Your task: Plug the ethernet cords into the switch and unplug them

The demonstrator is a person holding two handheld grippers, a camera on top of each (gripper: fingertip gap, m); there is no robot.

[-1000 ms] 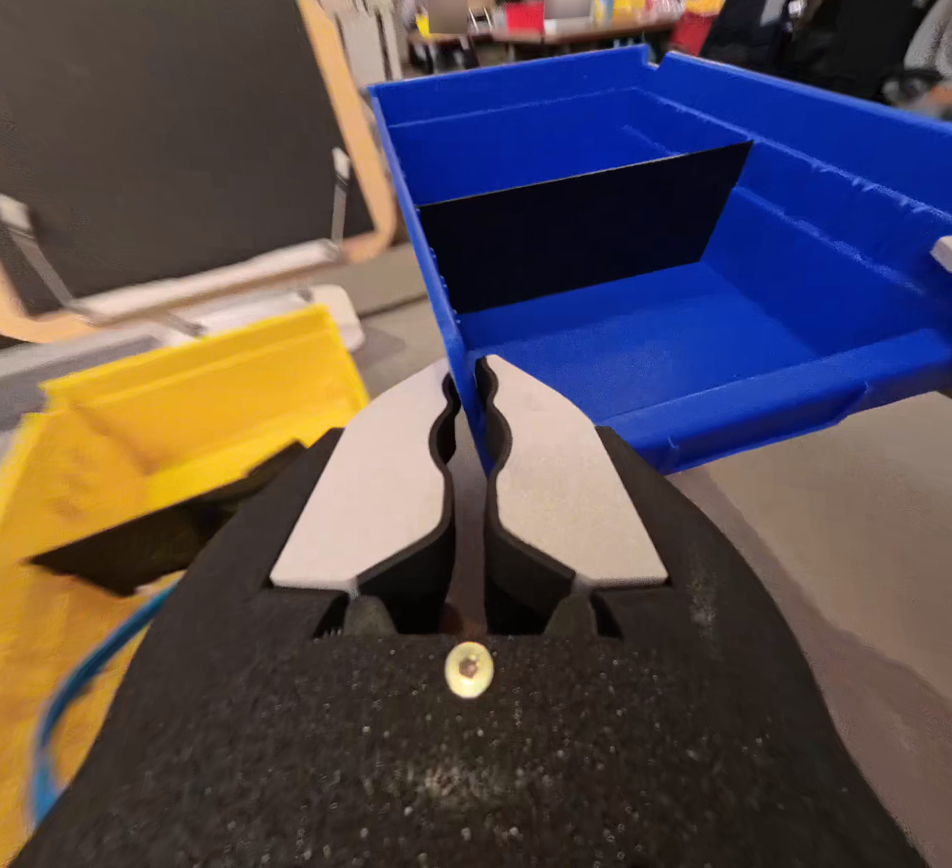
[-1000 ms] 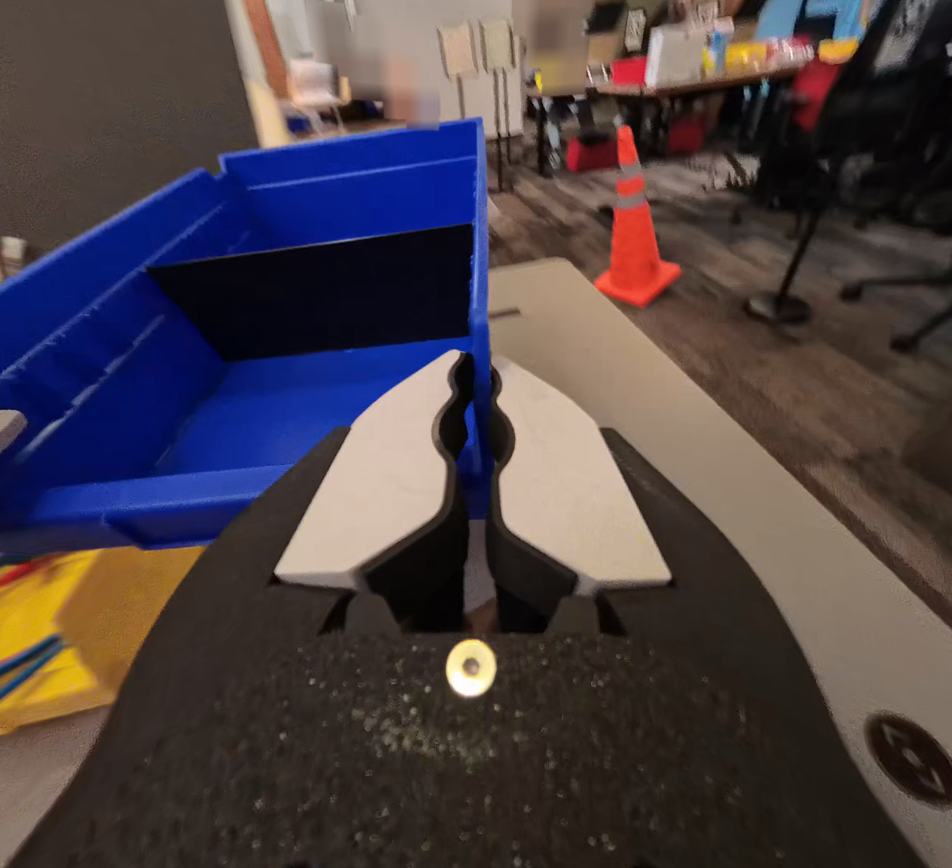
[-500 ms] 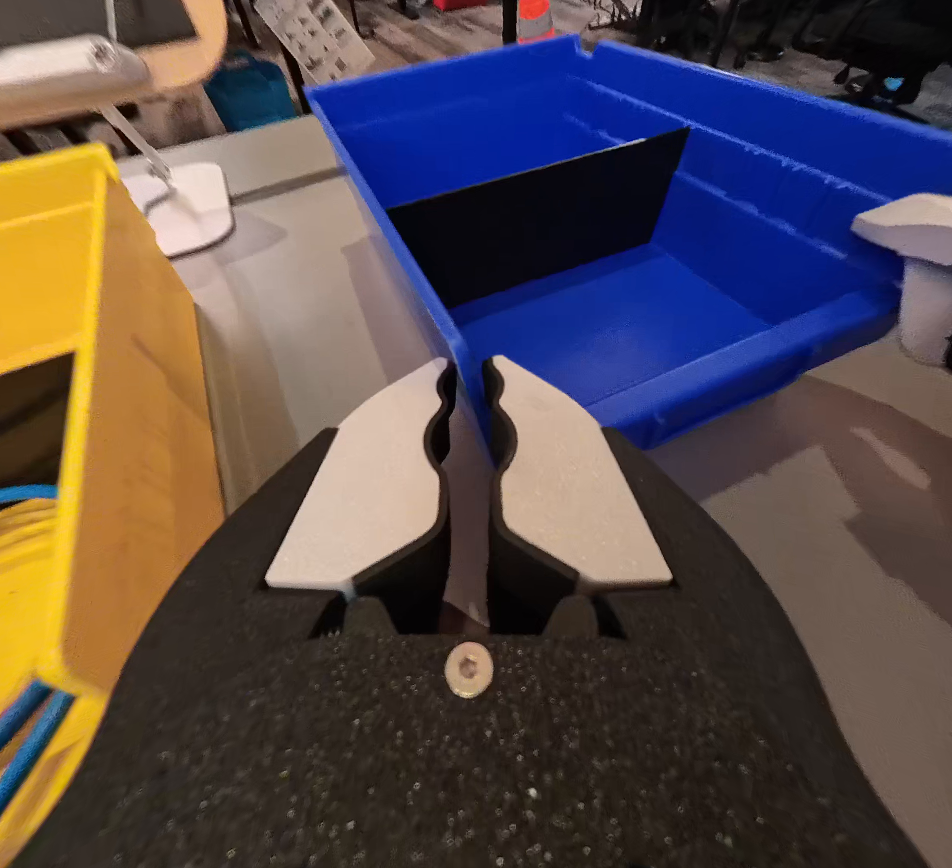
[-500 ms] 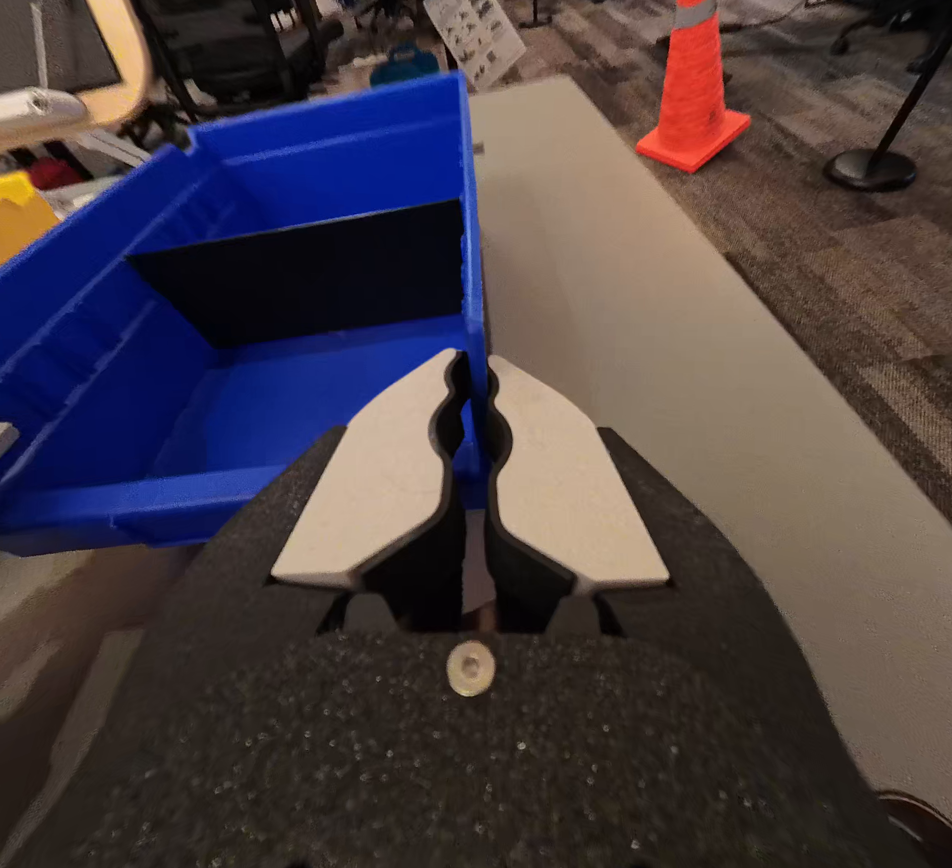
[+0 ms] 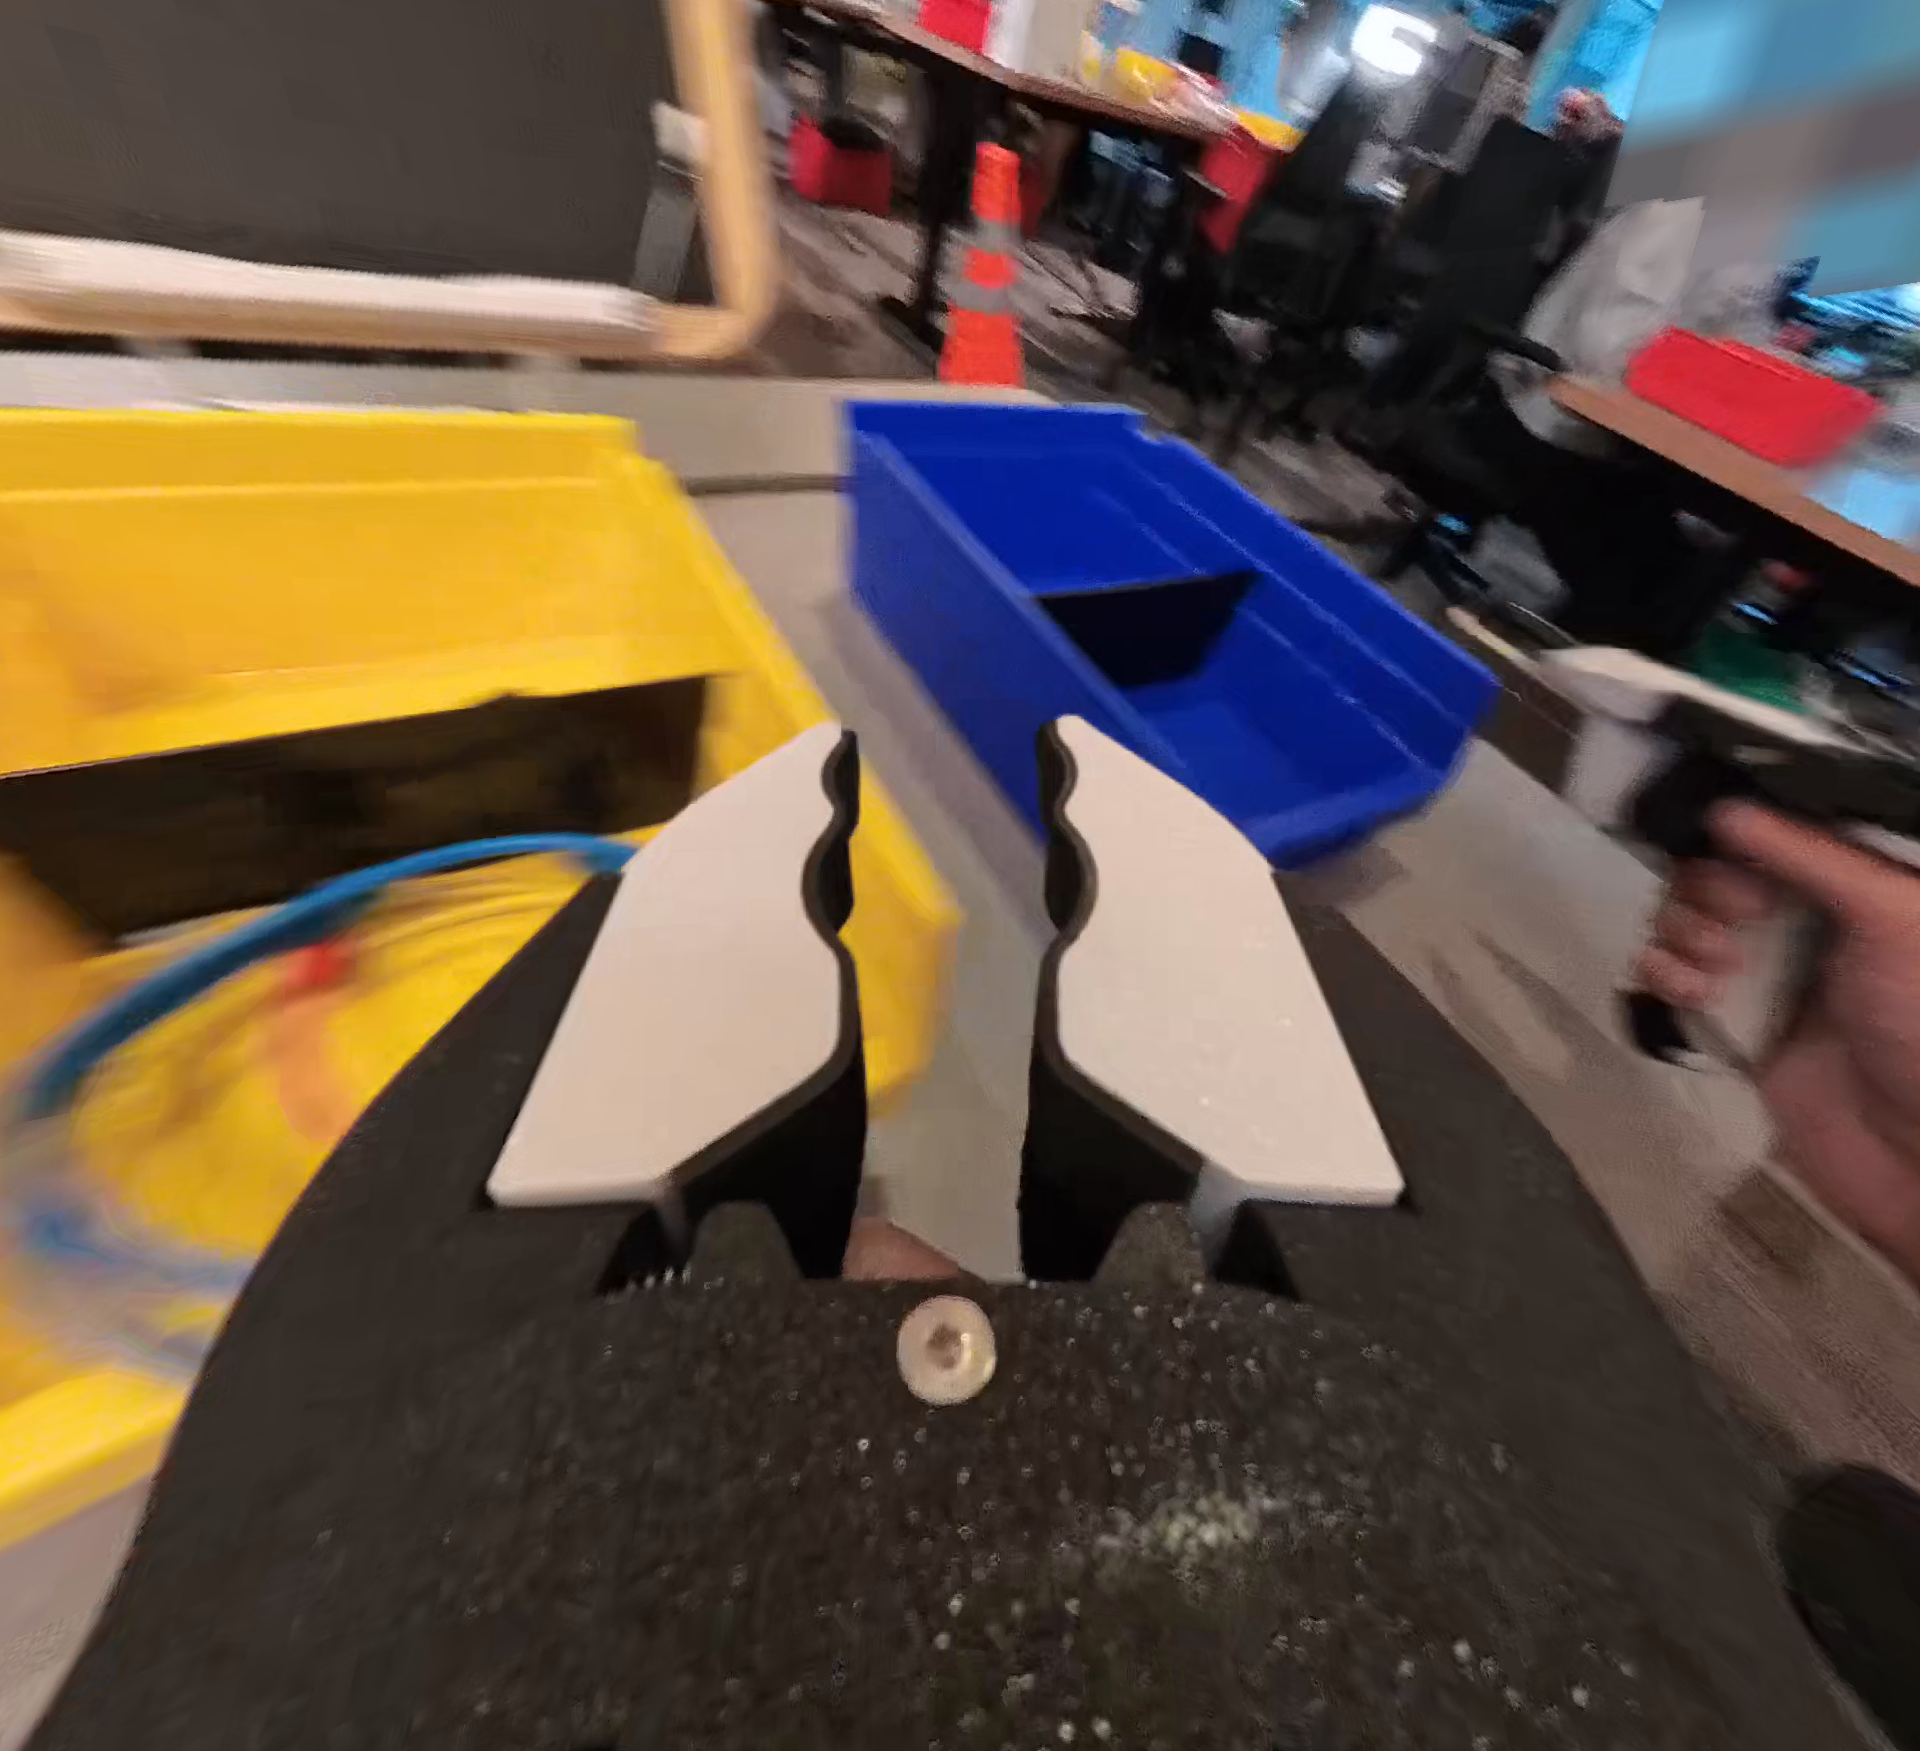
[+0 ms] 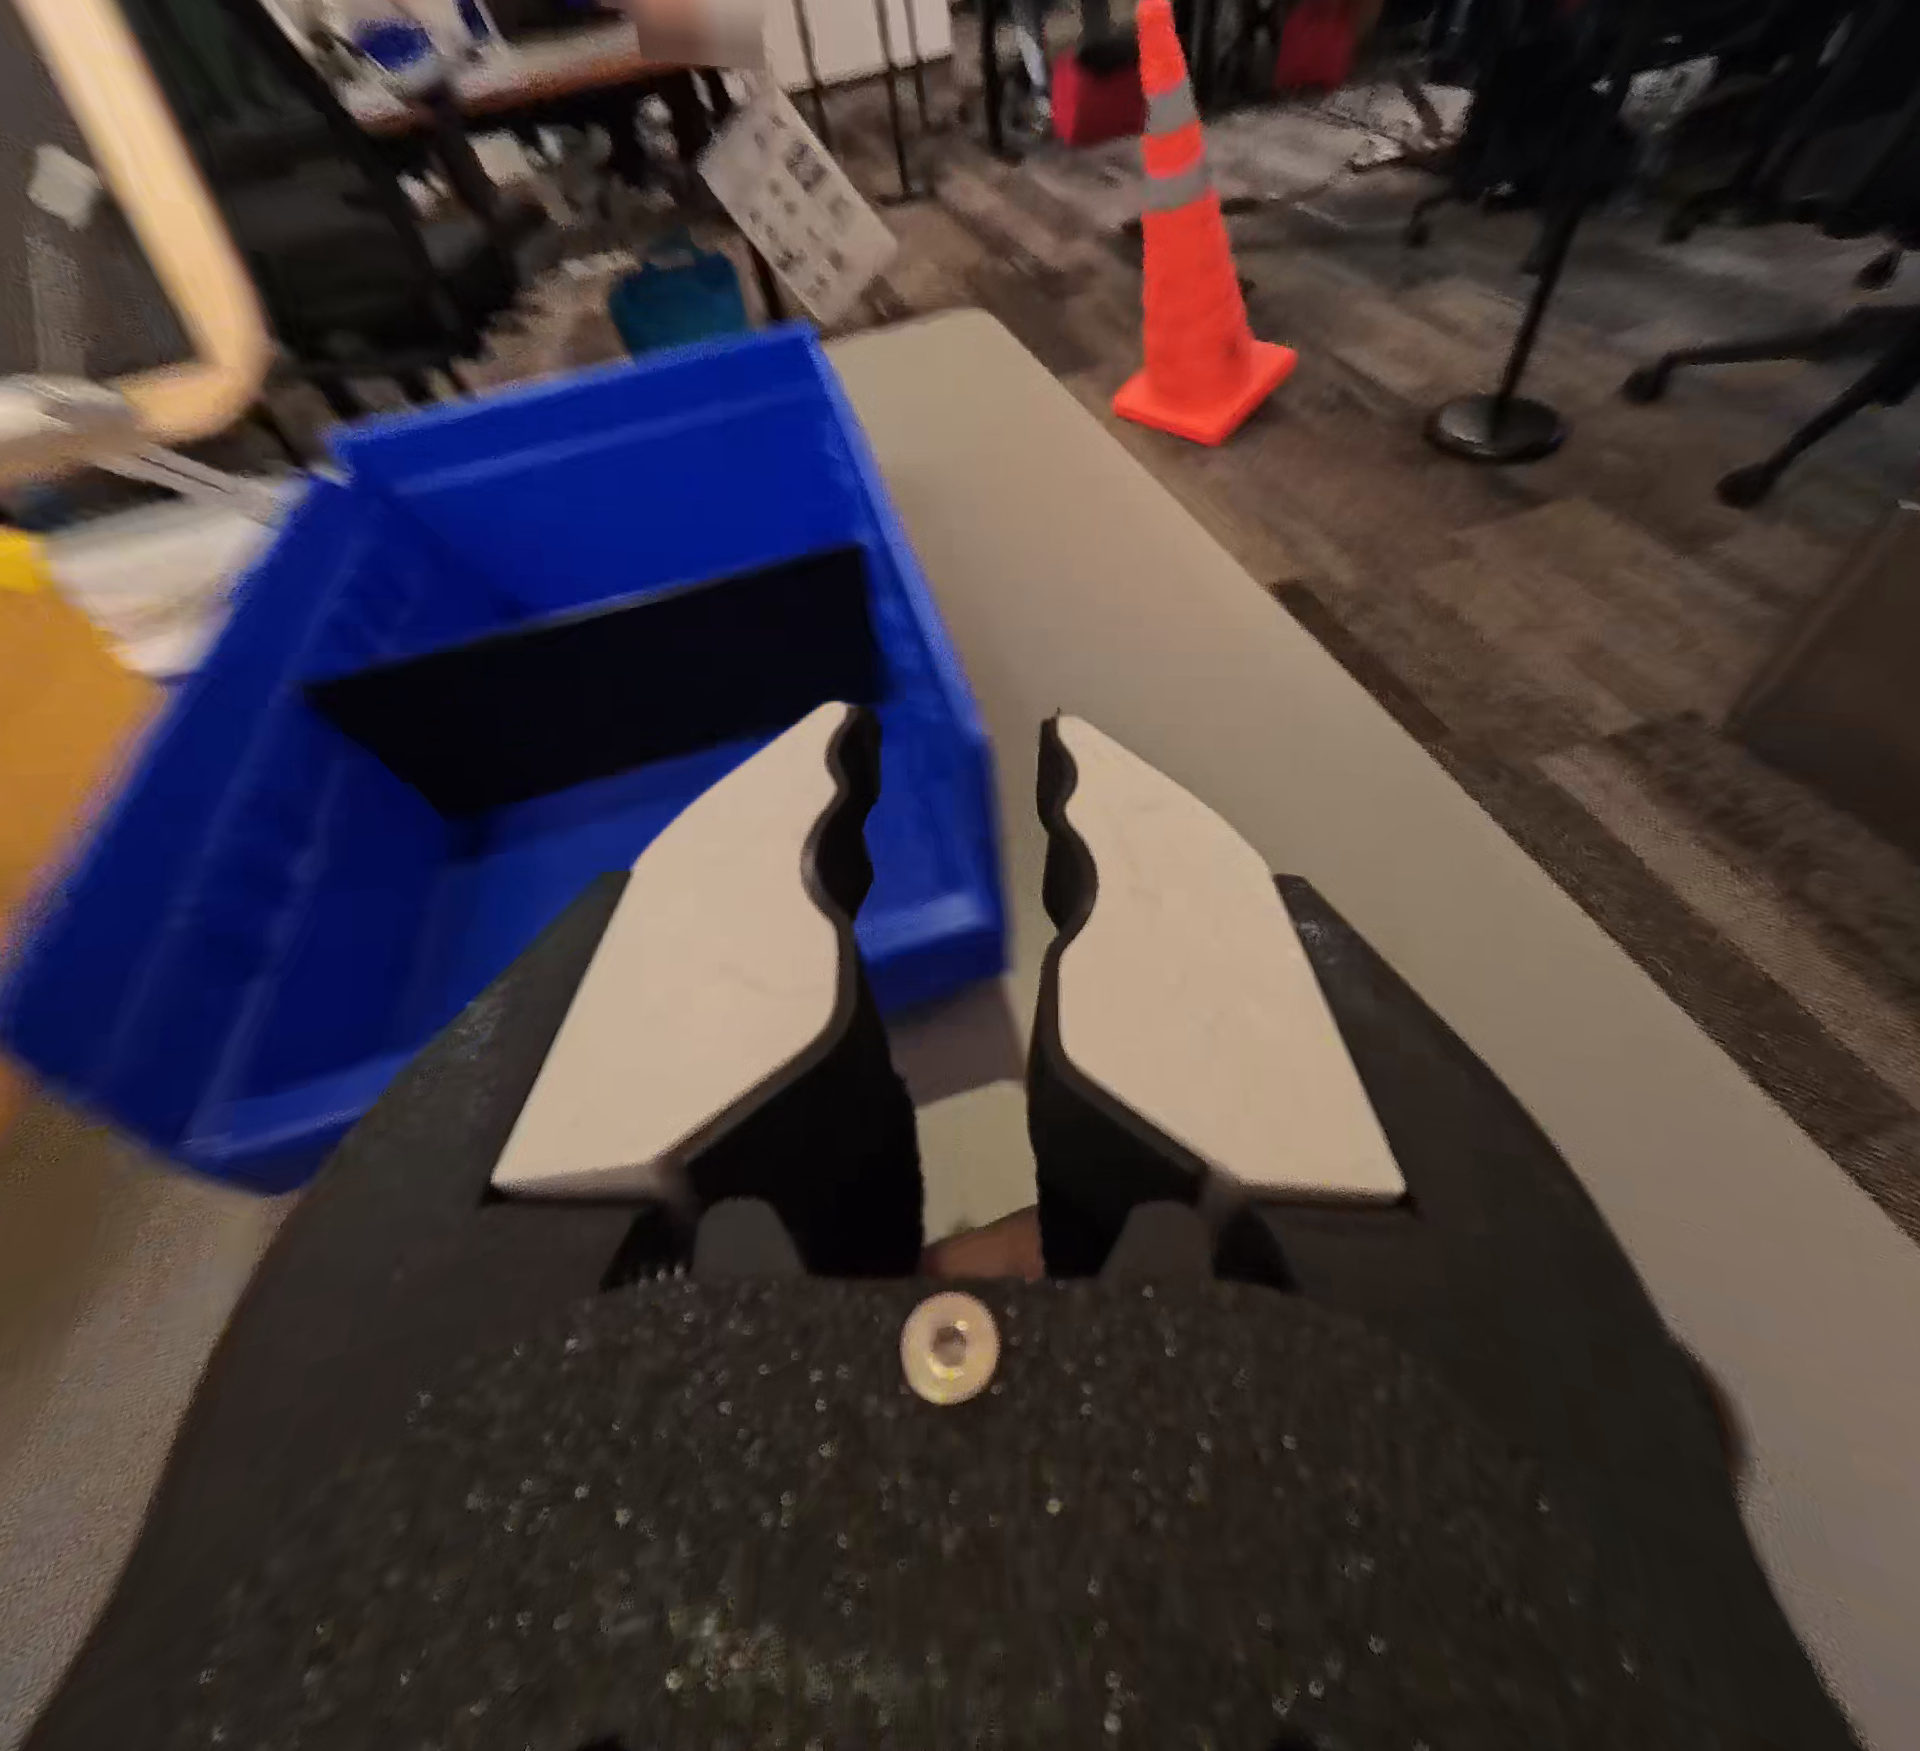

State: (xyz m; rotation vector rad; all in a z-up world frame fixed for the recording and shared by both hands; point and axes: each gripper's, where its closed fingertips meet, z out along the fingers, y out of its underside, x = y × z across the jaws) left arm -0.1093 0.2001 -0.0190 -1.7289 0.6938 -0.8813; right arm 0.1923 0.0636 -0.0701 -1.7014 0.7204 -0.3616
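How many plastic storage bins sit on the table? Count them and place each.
2: a yellow plastic bin at left holding blue cable, and a blue plastic bin to its right.

Both grippers' fingers [image 5: 717, 953] [image 6: 1164, 963] released the blue bin [image 6: 582, 496].

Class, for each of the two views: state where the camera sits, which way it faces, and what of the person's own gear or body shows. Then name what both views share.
Left wrist view: on the left gripper, facing forward over the yellow bin holding a blue cable; fingers apart, the person's hand at right.
Right wrist view: on the right gripper, facing along the table; fingers apart.
Shared: blue bin, orange cone.
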